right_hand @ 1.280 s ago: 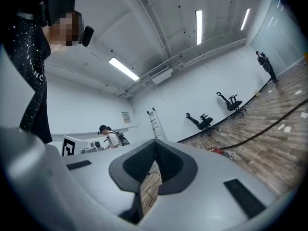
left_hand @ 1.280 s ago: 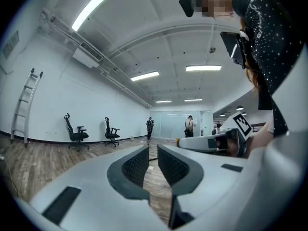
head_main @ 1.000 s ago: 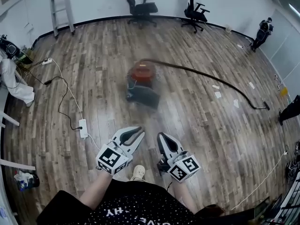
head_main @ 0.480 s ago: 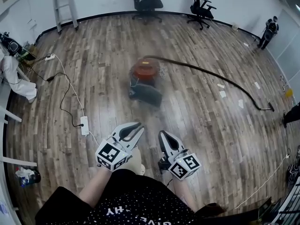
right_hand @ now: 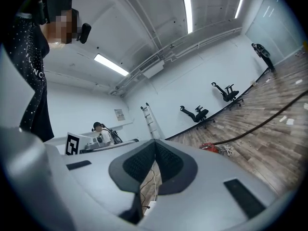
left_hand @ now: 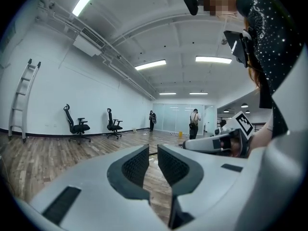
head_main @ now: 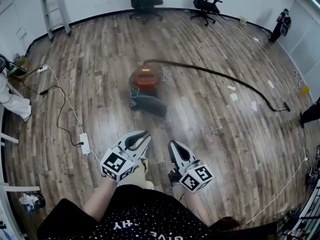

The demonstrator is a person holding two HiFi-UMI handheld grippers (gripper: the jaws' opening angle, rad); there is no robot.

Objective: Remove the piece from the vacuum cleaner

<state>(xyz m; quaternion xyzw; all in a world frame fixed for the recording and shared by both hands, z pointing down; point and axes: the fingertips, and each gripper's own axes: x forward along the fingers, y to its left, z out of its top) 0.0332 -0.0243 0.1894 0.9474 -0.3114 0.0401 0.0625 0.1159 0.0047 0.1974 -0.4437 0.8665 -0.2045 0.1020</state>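
Note:
The vacuum cleaner [head_main: 145, 78], a red canister with a dark grey part [head_main: 148, 105] at its near side, stands on the wood floor ahead of me. Its black hose [head_main: 220, 78] curves away to the right and ends at a nozzle [head_main: 285, 109]. Both grippers hang in the air well short of it. My left gripper [head_main: 144, 136] is open by a narrow gap with nothing between its pads [left_hand: 137, 165]. My right gripper [head_main: 173, 145] is shut and empty. The right gripper view shows the red canister [right_hand: 210, 147] small and far off.
A white power strip [head_main: 84, 143] with a long cable [head_main: 61, 109] lies on the floor at the left. Two office chairs [head_main: 143, 2] and a ladder [head_main: 52, 6] stand at the far wall. Paper scraps [head_main: 233, 95] lie right of the hose. A person [head_main: 281, 23] stands far right.
The head view has shifted and the vacuum cleaner sits slightly lower left in it. Both grippers keep the same pose and jaw gaps, the left drawn a little nearer my body.

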